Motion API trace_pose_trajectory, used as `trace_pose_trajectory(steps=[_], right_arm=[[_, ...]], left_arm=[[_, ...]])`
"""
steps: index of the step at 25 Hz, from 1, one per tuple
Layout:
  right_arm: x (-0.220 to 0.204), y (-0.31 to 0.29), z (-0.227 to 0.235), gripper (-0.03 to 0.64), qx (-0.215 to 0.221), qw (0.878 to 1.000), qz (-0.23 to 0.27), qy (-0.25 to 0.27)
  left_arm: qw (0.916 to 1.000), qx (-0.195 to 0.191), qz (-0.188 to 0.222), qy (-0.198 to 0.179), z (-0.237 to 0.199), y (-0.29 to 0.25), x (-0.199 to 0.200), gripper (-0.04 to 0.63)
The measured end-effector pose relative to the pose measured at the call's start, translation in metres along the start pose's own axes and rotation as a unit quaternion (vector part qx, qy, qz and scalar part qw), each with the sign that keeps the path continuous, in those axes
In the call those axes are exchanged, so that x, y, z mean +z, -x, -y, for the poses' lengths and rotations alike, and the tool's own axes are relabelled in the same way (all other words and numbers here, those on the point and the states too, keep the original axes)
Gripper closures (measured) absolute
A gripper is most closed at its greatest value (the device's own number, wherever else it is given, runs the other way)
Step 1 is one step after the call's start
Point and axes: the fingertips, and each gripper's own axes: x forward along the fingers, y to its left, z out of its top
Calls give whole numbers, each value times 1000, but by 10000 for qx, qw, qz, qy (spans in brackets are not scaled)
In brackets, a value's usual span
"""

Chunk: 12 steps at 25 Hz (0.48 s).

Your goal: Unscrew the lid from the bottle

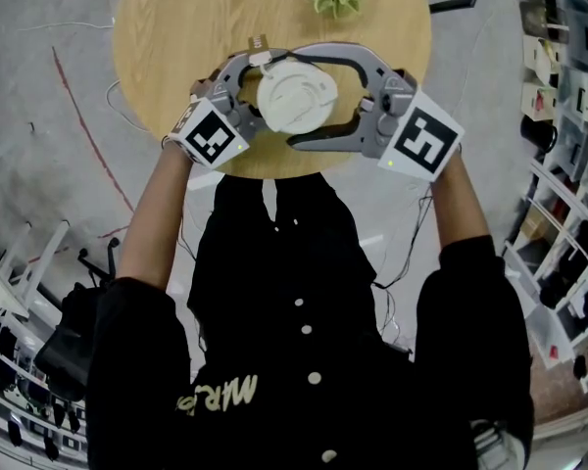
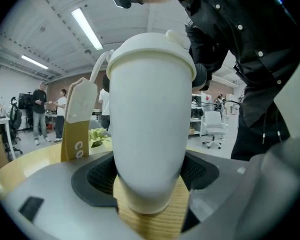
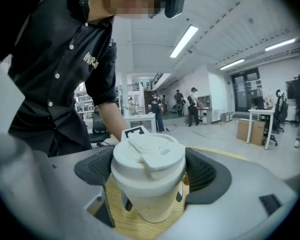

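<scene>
Two jobs here: the left gripper [image 2: 149, 173] clamps the bottle [image 2: 150, 109] by the desk's [image 1: 176, 27] near edge; the right gripper [image 3: 150, 171] stands spread round the lid [image 3: 149, 154], pads [image 3: 205, 171] barely off. Close squarely on the rim before twisting, body held fixed.

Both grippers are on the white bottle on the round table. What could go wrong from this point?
1. The left gripper grips the bottle on its smooth, tapering body; under a twist the bottle may spin in the fingers.
2. The right gripper has fingers flanking the lid, but firm contact is unclear; they may slide around it without turning it.
</scene>
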Motion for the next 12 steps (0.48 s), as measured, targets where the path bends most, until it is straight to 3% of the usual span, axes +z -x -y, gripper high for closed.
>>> trace_pose_trajectory(steps=[3, 6, 9, 12], right_arm=[[-1, -1, -1, 170, 168, 9998, -40, -21], [-3, 0, 1, 167, -15, 9998, -92, -176], [-5, 4, 6, 137, -619, 9964, -133, -564], [-2, 6, 11, 134, -1559, 9832, -4, -953]], left_arm=[[9997, -233, -57, -48, 1, 1, 1, 233], [9997, -245, 32, -66, 1, 1, 3, 233], [9998, -185, -55, -35, 3, 2, 1, 233], [10000, -69, -13, 11, 2, 2, 0, 232]])
